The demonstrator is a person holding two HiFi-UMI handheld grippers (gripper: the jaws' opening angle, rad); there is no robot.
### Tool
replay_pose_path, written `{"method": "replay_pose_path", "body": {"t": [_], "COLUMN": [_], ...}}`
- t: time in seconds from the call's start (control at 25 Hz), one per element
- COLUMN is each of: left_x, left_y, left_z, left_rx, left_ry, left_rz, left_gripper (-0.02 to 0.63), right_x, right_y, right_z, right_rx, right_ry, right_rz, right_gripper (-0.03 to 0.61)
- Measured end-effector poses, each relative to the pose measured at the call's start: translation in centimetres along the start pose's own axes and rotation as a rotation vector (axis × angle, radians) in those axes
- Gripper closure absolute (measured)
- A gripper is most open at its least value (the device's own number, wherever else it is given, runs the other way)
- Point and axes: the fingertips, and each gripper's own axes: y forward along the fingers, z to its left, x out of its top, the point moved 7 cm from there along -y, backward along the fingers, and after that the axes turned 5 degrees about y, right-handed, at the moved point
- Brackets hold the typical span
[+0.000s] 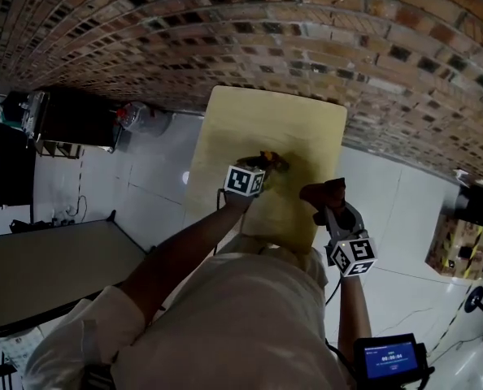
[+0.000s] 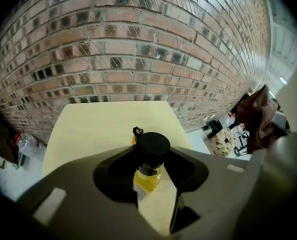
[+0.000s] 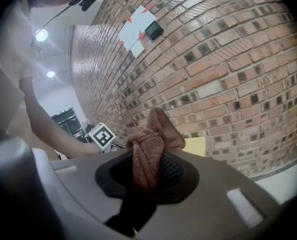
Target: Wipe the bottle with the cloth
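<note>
Because the bottle (image 2: 149, 176) stands on the counter (image 2: 103, 129) between the parted jaws of the left gripper (image 2: 156, 200), nearer one than the other, an uneven close could tip it. The right gripper (image 3: 147, 186), clamped on the cloth (image 3: 148, 146), could shove a loosely held bottle over

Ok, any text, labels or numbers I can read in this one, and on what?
None readable.
Blue screen, head view's lower right: digits, too small.
Bottle label: mostly hidden, unreadable.
Marker cubes: square patterns only, no words.
Sheets on wall: nothing legible.
</note>
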Motion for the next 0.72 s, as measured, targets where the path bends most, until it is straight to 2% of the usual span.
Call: {"method": "replay_pose_path", "body": {"t": [0.16, 0.32, 0.48, 0.56, 0.72], "left_x": [1.0, 1.4, 0.4, -0.1, -1.1], "left_y": [0.3, 0.5, -0.3, -1.0, -1.4], "left_z": [-0.6, -0.9, -0.9, -1.2, -2.0], "left_rx": [-0.052, -0.035, -0.027, -0.041, -0.089], "left_ry": [-0.006, 0.031, 0.053, 0.067, 0.115], "left_rz": [-0.059, -0.142, -0.221, -0.231, -0.19], "left_gripper": [0.434, 0.436, 0.436, 0.434, 0.434], "right_x": [-0.5, -0.8, -0.9, -0.9, -0.9], "right_y": [-0.1, 0.2, 0.7, 1.0, 2.0], "right_z": [-0.9, -1.2, -1.2, -1.0, -0.9], "right_rx": [-0.011, -0.016, -0.01, -0.003, 0.022], "right_ry": [0.015, 0.015, 0.006, 0.006, 0.039], "right_rz": [0.014, 0.028, 0.042, 0.047, 0.046], "right_gripper": [0.503, 0.503, 0.503, 0.503, 0.503]}}
